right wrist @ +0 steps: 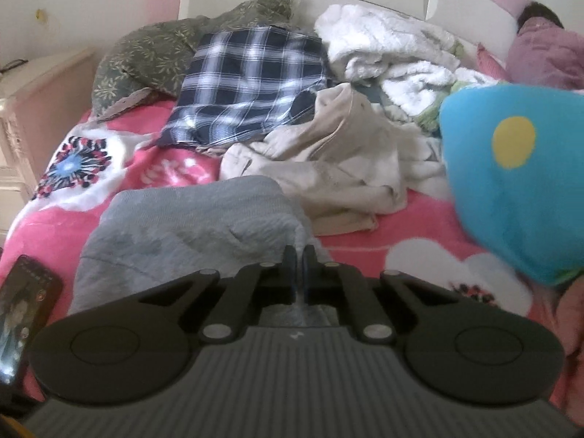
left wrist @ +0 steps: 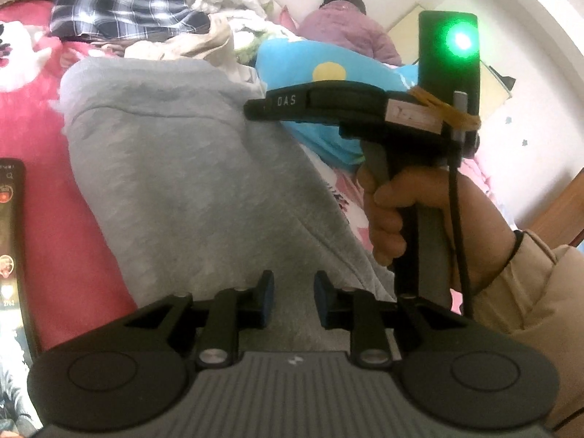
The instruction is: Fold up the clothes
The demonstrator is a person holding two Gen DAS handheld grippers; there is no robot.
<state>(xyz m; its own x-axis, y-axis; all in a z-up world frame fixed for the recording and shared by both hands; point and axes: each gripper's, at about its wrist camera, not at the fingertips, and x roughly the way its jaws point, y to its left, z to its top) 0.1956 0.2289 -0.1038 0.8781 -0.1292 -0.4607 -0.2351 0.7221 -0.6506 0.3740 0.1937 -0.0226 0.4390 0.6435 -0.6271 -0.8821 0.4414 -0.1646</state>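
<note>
Bed [right wrist: 419, 226]: pink flowered cover, heaped with unfolded laundry toward headboard.
Grey garment [left wrist: 189, 168]: spread flat on bed, nearest both tools; also seen at [right wrist: 189, 226].
Handling: judged soft, limp, light; thick knit, not slippery, not fragile; likely to sag and drape when lifted.
Left tool [left wrist: 294, 297]: parted narrowly above grey cloth, nothing pinched between pads.
Right tool [right wrist: 300, 273]: shut on thin fold at near edge of grey garment.
Hold points: edges or corners, one per tool, well apart, to keep fold line taut.
Phone [right wrist: 25, 310]: just beside garment; avoid dragging.
</note>
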